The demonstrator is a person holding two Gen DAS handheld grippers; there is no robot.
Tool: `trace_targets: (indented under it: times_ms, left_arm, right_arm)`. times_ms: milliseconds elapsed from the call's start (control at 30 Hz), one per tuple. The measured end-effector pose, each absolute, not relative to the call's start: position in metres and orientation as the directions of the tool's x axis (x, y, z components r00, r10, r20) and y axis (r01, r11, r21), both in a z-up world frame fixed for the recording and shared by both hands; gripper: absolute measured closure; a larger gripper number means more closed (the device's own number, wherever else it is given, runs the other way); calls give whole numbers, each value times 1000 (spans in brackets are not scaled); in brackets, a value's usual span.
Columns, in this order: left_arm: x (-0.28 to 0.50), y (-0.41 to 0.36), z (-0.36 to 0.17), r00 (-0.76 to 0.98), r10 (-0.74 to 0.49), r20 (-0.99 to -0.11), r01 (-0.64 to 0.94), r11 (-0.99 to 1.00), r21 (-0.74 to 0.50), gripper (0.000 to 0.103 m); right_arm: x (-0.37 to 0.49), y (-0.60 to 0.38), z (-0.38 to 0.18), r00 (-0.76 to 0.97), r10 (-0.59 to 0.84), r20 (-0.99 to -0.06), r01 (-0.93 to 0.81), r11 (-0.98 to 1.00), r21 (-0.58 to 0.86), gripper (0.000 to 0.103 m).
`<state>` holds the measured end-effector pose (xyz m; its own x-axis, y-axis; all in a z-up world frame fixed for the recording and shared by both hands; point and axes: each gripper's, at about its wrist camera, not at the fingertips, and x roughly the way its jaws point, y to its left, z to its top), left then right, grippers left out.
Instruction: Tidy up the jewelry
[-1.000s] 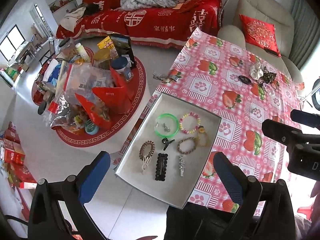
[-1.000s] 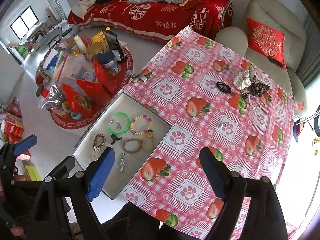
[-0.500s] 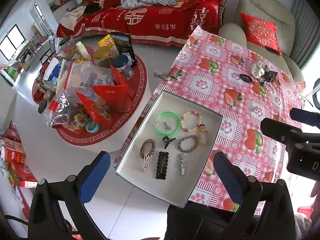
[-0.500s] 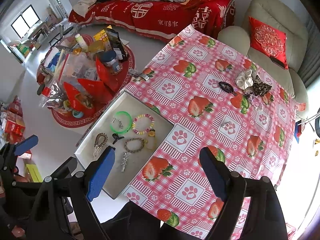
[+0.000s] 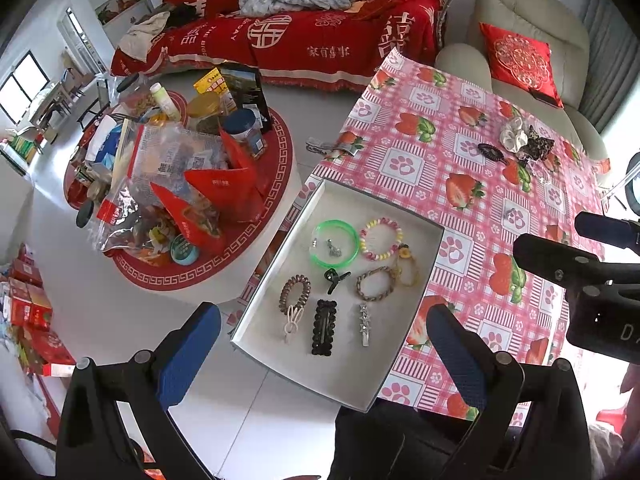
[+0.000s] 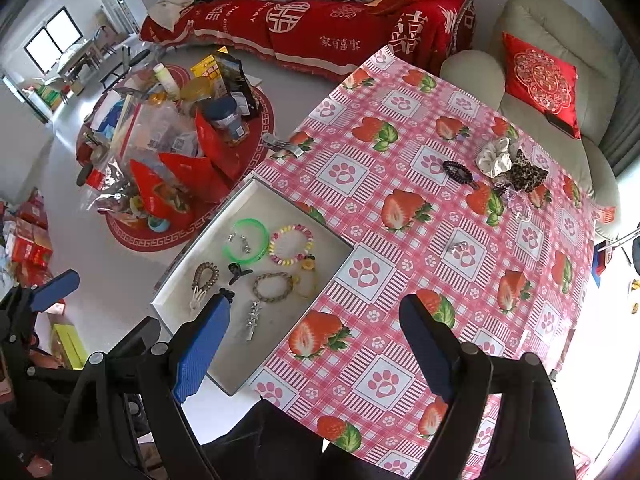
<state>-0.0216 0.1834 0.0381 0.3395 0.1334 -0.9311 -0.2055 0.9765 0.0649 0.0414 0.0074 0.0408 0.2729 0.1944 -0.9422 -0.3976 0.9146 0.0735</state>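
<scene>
Left wrist view: the left gripper (image 5: 322, 354) hangs high over the white tray (image 5: 404, 364), its blue pads spread wide and holding nothing. Over the last second the tray has slid only slightly in the picture, so the hand has barely drifted and no piece has been lifted; the sorting appears paused between picks. In the tray lie one green bangle (image 5: 335, 243), one pastel bead bracelet (image 5: 381, 239), one braided bracelet (image 5: 375, 283), one brown coil hair tie (image 5: 295, 288), one black hair clip (image 5: 324, 333) and one silver star clip (image 5: 363, 324).

Right wrist view: the right gripper (image 6: 314, 340) is likewise wide open and empty, held above the strawberry tablecloth (image 6: 400, 208) just beside the tray (image 6: 236, 380). Its view has crept forward a little, nothing more. On the cloth, well apart from the tray, wait one black hair tie (image 6: 457, 171), one white scrunchie (image 6: 495, 159), one leopard scrunchie (image 6: 524, 176) and one small silver piece (image 6: 459, 246), too small to identify. These four are probably next.
</scene>
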Motion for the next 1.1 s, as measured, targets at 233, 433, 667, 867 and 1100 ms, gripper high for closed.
trace_targets:
  times_ms: [233, 433, 667, 867, 1100]
  left_arm:
    - [-22, 183, 37, 338, 131, -932, -203, 977, 64, 0]
    - [-23, 183, 37, 339, 131, -932, -202, 977, 64, 0]
    - [-29, 182, 33, 340, 128, -932, -190, 980, 65, 0]
    - [-27, 182, 33, 337, 129, -933, -193, 979, 65, 0]
    - [-28, 182, 33, 338, 129, -932, -194, 979, 65, 0]
  right_arm:
    - [38, 10, 40, 270, 195, -943, -402, 913, 74, 15]
    - [39, 10, 40, 270, 195, -943, -402, 913, 73, 15]
    - [39, 11, 40, 269, 194, -943, -403, 912, 73, 15]
    - [39, 11, 40, 269, 195, -943, -402, 913, 74, 15]
    - [39, 12, 39, 268, 195, -944, -404, 912, 74, 15]
